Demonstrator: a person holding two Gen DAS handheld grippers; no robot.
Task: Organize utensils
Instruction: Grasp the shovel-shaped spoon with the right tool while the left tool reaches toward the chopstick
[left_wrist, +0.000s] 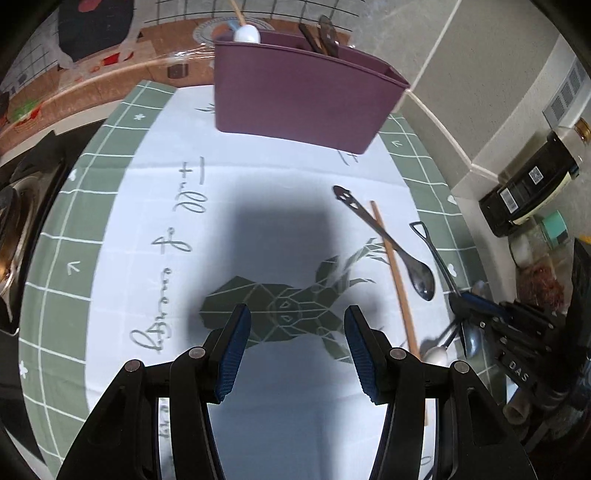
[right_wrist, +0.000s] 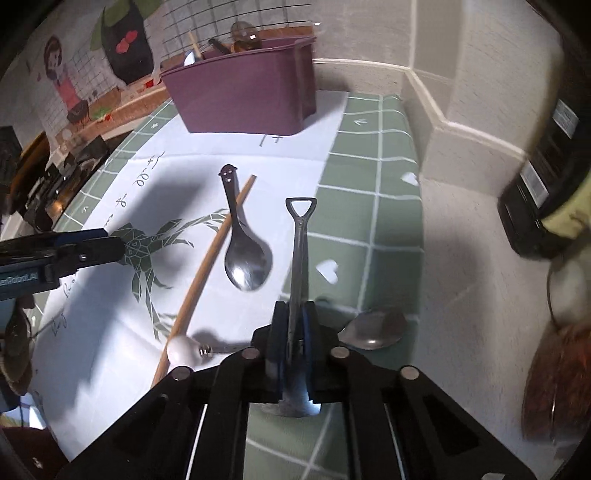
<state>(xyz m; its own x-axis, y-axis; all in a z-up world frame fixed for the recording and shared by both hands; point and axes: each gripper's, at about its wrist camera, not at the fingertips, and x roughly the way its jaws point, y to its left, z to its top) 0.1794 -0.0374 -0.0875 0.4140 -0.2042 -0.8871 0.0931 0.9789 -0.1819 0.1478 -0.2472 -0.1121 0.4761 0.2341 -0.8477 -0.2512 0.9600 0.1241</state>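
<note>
My right gripper (right_wrist: 293, 314) is shut on the thin handle of a shovel-shaped metal spoon (right_wrist: 300, 229), low over the green-and-white cloth (right_wrist: 369, 206). The handle's loop end points away toward a purple utensil holder (right_wrist: 243, 96) with several utensils standing in it. Left of the held spoon lie a steel spoon with a face-shaped handle (right_wrist: 245, 258), a long wooden stick (right_wrist: 207, 266) and a white-knobbed utensil (right_wrist: 183, 350). Another spoon bowl (right_wrist: 373, 330) rests to the right. My left gripper (left_wrist: 297, 317) is open over the deer print, holding nothing.
A dark labelled bottle (left_wrist: 528, 188) and jars (left_wrist: 539, 280) stand on the tiled counter to the right of the cloth. A metal pot or sink edge (left_wrist: 11, 236) sits at the far left. A wall with a grid rack runs behind the holder.
</note>
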